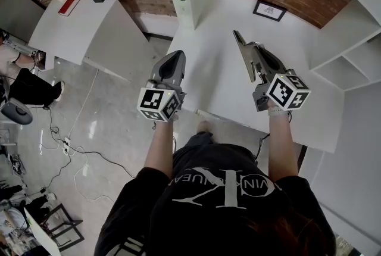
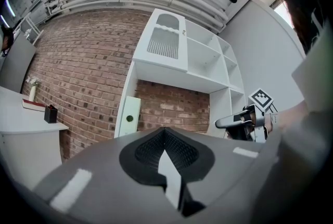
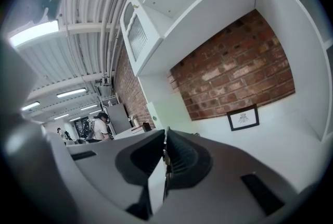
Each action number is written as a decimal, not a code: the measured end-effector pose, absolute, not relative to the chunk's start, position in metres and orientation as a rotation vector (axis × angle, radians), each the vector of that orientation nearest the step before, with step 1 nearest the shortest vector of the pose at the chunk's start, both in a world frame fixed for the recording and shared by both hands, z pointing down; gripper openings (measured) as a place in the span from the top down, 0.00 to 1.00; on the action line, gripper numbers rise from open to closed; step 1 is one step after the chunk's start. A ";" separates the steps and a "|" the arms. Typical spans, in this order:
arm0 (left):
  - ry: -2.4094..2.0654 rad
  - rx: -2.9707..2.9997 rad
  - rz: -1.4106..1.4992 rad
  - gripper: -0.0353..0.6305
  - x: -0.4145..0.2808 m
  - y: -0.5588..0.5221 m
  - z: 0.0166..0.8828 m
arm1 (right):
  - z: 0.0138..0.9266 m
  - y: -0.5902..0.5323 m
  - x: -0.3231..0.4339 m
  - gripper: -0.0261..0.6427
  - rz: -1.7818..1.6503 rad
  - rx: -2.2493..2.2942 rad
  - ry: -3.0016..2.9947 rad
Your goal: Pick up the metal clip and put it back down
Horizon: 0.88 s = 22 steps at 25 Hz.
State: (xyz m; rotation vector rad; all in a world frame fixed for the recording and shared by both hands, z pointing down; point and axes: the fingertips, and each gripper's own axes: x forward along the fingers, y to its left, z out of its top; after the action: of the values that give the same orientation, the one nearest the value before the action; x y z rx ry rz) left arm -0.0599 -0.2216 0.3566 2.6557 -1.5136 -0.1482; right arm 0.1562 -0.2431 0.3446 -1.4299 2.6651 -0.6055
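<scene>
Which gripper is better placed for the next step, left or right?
Right. The right gripper looks shut on a small metal clip and hangs over the white desk; the left gripper is shut, empty, at the desk's edge.

Even, bright indoor light from ceiling tubes (image 3: 34,33) — blown out there. Heavy fisheye bending, dark corners; left gripper (image 2: 165,134) soft up close.

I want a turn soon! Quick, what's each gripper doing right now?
Left gripper: fingers closed, nothing between them.
Right gripper: fingers closed on a small shiny piece, probably the metal clip.
</scene>
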 end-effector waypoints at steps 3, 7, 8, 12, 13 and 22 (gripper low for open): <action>-1.510 2.661 -0.150 0.93 -0.058 -0.222 0.355 | 0.342 -0.243 0.158 0.92 -0.599 -1.438 2.658; -1.507 2.664 -0.152 0.93 -0.058 -0.223 0.354 | 0.342 -0.242 0.159 0.92 -0.602 -1.436 2.654; -1.506 2.664 -0.151 0.93 -0.059 -0.224 0.354 | 0.342 -0.243 0.159 0.92 -0.603 -1.436 2.654; -1.502 2.664 -0.147 0.93 -0.058 -0.226 0.355 | 0.341 -0.245 0.158 0.92 -0.595 -1.447 2.649; -1.499 2.665 -0.145 0.93 -0.058 -0.226 0.356 | 0.341 -0.245 0.158 0.92 -0.595 -1.449 2.648; -1.498 2.646 -0.131 0.93 -0.063 -0.231 0.364 | 0.352 -0.250 0.154 0.92 -0.640 -1.443 2.654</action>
State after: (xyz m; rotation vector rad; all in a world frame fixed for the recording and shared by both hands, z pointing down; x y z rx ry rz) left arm -0.0628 -0.2307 0.3643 2.6460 -1.4976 -0.1312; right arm 0.1536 -0.2501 0.3522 -1.4426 2.6539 -0.6398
